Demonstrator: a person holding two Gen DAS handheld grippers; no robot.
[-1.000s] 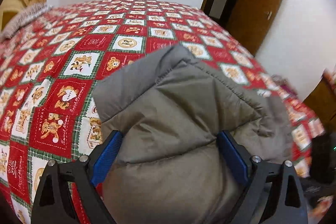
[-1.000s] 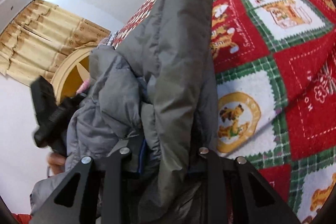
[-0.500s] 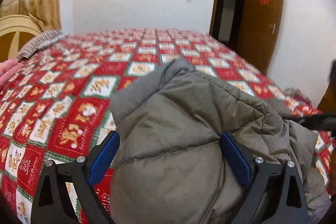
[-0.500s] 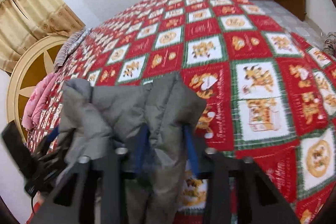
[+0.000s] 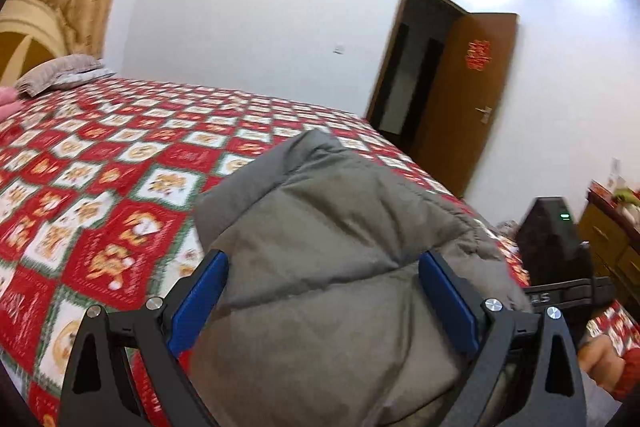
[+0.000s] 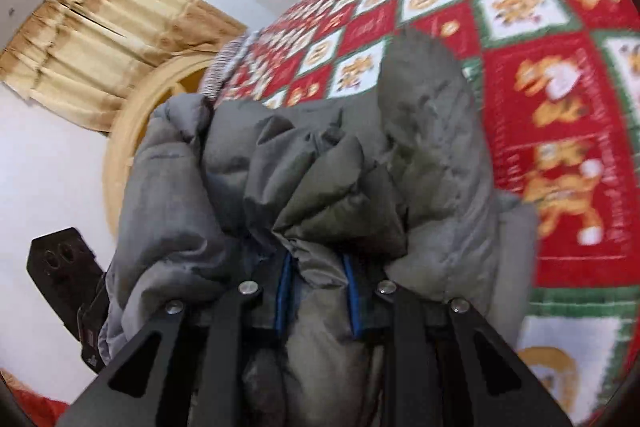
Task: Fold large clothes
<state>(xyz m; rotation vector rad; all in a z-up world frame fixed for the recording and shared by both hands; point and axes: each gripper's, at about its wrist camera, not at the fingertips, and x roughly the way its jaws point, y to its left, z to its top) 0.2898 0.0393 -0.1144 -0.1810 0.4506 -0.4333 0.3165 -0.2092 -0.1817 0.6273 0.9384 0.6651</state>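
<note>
jacket: I'm holding the grey padded jacket [image 5: 340, 267] bunched up in both grippers, over the near edge of the bed [image 5: 120, 155]. I'm judging it as off the quilt or barely brushing it; contact is hidden under the bulk.
left gripper [image 5: 324, 291]: jaws are standing wide, with a thick quilted roll filling the gap and touching both blue pads. I'm reading it as gripping the jacket, loosely.
right gripper [image 6: 318, 291]: jaws are nearly together, pinching a gathered fold of jacket [image 6: 320, 187] between the pads.
key relation: the jacket is bulging forward from both grippers toward the bed, and open quilt is lying straight ahead and to the left in the left view.
long axis: I can't tell, too crumpled. The raised collar-like edge [image 5: 316, 143] is pointing away from me, toward the far side of the bed.
nearer arm: both are already on the cloth. The right gripper is showing at the right edge of the left view [image 5: 560, 291], so the two holds are near each other.
next move, my guess: I'm needing to carry it forward over the bed and spread the grippers apart before laying it flat.
risk: the left hold is looking loose, so the roll may slip.
</note>
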